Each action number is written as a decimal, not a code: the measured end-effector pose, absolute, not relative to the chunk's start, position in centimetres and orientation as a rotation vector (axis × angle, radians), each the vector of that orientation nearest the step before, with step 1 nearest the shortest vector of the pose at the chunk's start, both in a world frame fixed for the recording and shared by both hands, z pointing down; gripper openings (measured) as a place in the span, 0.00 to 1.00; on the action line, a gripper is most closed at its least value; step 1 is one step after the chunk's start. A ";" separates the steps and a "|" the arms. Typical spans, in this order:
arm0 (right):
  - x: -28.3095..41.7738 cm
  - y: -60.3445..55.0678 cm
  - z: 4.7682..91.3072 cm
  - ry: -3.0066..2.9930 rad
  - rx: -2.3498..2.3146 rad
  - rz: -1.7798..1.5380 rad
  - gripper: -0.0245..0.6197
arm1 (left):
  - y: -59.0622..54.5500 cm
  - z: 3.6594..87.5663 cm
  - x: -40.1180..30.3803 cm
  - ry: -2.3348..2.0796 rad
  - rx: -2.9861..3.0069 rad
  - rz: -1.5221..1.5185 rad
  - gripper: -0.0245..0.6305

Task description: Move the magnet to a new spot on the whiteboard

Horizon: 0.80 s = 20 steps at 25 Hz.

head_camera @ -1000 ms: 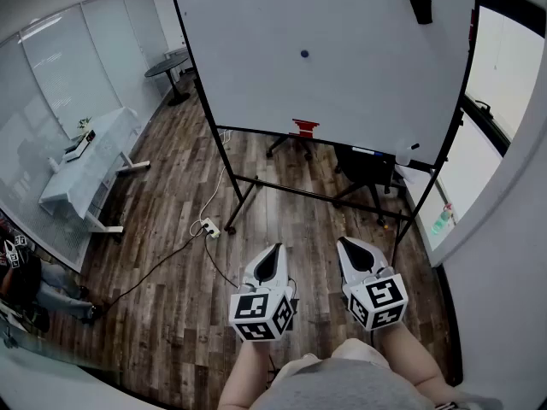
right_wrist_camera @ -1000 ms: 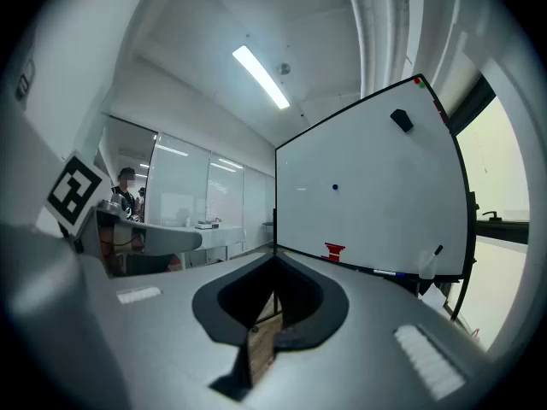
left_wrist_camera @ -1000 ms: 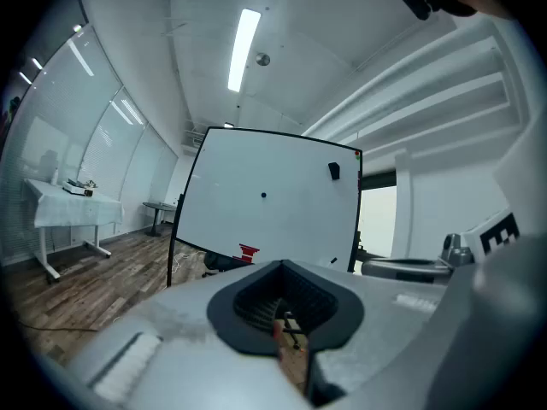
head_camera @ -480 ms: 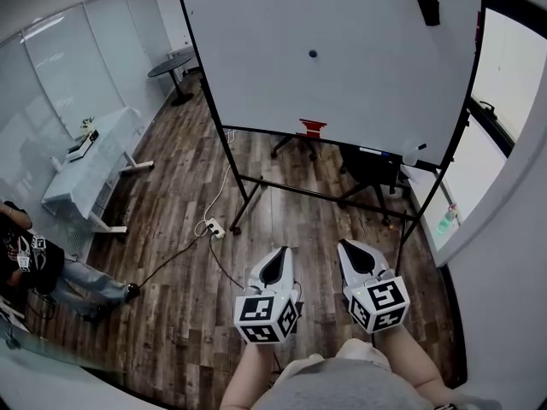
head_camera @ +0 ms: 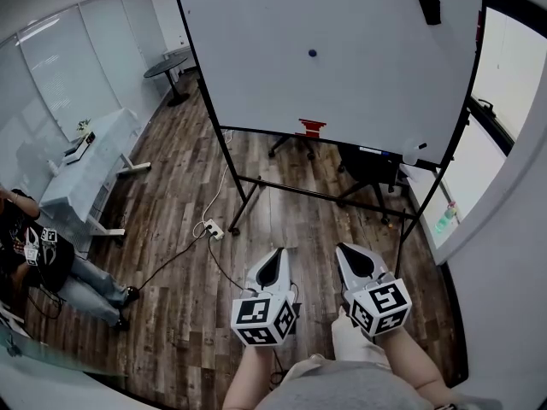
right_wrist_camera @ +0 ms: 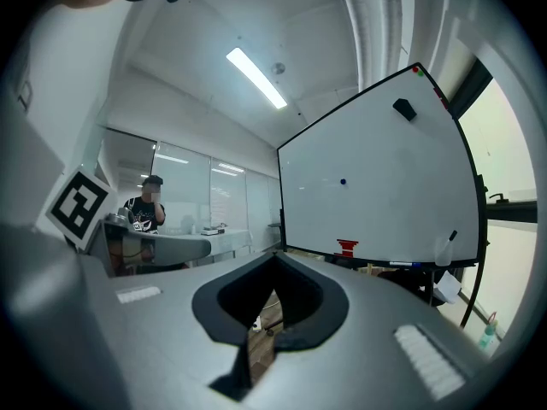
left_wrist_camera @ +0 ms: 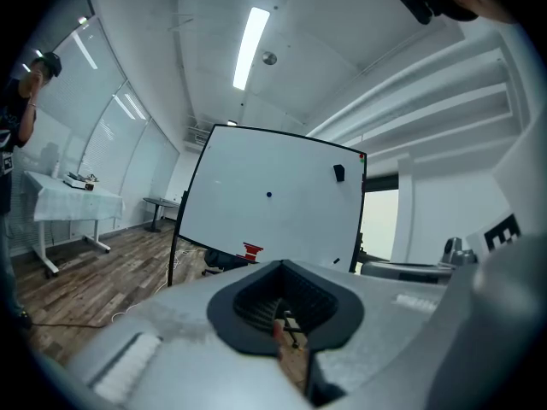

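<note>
Step in hand: approach; the pick is not yet begun.

Magnet, a small blue dot, sits on the whiteboard near its centre. A black eraser is at 2 o'clock from it, and a red object on the bottom rail at 6 o'clock.

Left gripper and right gripper are low, at 6 o'clock of the board and well apart from it. Both jaw pairs are closed tip to tip, with nothing held.

Next move, as I judge: step in, raise one gripper to the dot, part the jaws, pinch the magnet's rim, and replant it on bare board.
</note>
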State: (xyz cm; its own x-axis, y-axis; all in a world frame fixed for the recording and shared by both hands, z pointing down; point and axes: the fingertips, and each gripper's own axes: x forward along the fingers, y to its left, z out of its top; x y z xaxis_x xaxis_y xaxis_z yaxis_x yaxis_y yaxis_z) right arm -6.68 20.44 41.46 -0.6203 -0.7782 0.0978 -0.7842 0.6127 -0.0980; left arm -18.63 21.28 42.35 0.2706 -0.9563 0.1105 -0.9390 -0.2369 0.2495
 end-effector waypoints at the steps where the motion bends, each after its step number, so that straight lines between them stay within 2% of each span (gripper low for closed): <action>1: -6.7 20.3 41.5 -2.783 1.344 0.211 0.04 | 21.1 42.4 -18.7 -1.749 2.276 -0.097 0.04; 9: -6.2 16.8 42.1 -2.790 1.335 0.200 0.04 | 17.7 43.1 -18.5 -1.774 2.266 -0.095 0.04; 20: -6.5 5.9 42.2 -2.785 1.335 0.195 0.04 | 7.7 43.1 -19.6 -1.819 2.256 -0.074 0.04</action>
